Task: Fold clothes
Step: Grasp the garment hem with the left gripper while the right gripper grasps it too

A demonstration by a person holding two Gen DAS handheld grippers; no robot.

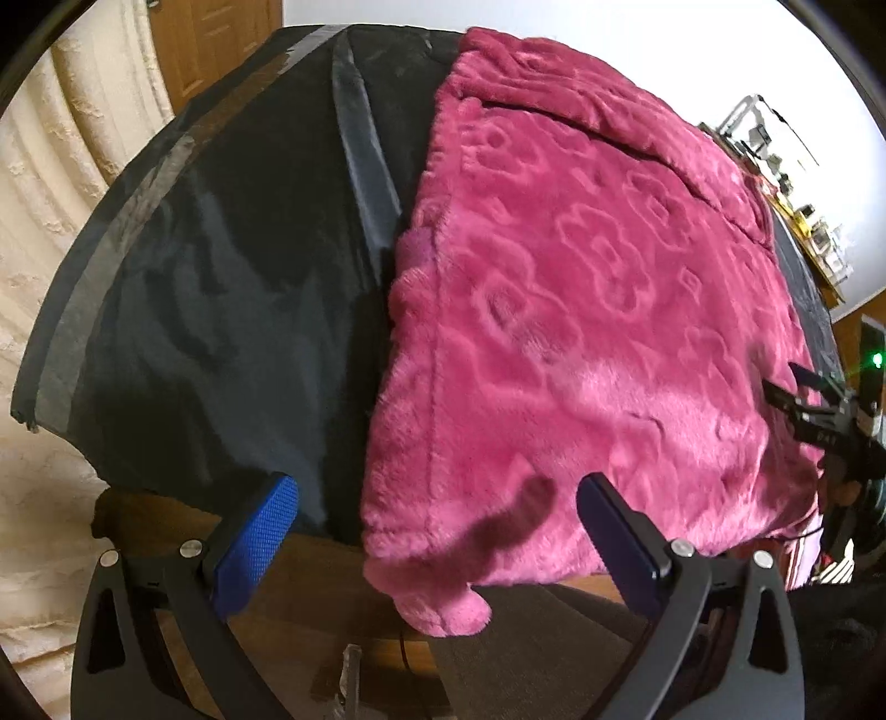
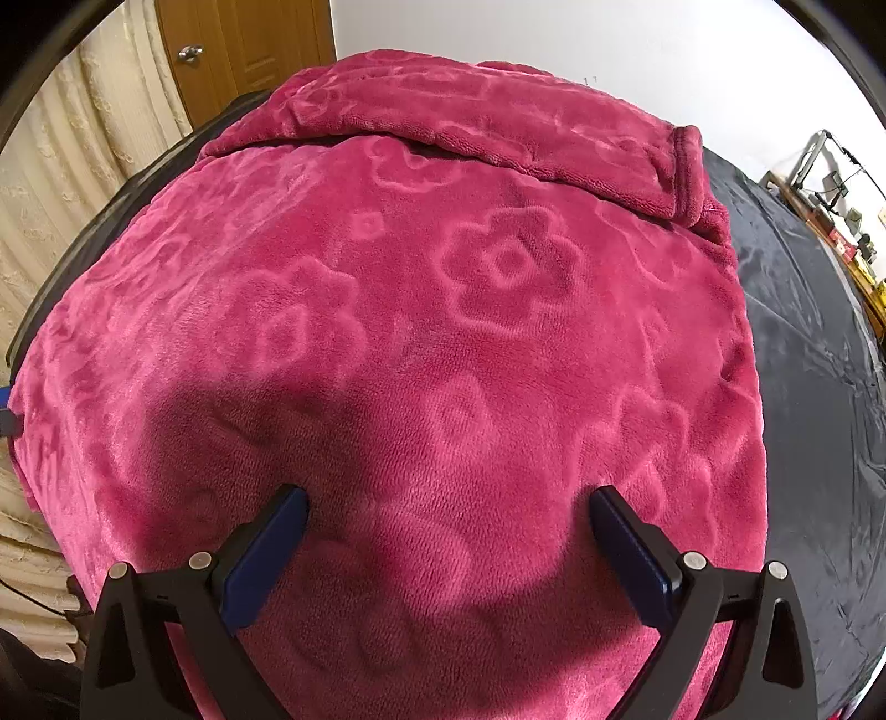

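A magenta fleece garment (image 1: 581,332) with an embossed flower pattern lies spread flat on a table under a black cloth (image 1: 221,310). One corner of it droops over the table's near edge. My left gripper (image 1: 432,498) is open, hovering at that near left corner with nothing between its blue pads. In the right wrist view the garment (image 2: 421,332) fills the picture, with a folded-over band (image 2: 498,138) along its far side. My right gripper (image 2: 448,515) is open just above the fleece. It also shows at the right edge of the left wrist view as the right gripper (image 1: 803,404).
A cream textured curtain (image 1: 50,232) hangs to the left, with a wooden door (image 2: 249,44) behind it. Bare black cloth (image 2: 819,387) lies right of the garment. A cluttered shelf (image 1: 797,210) stands at the far right by the white wall.
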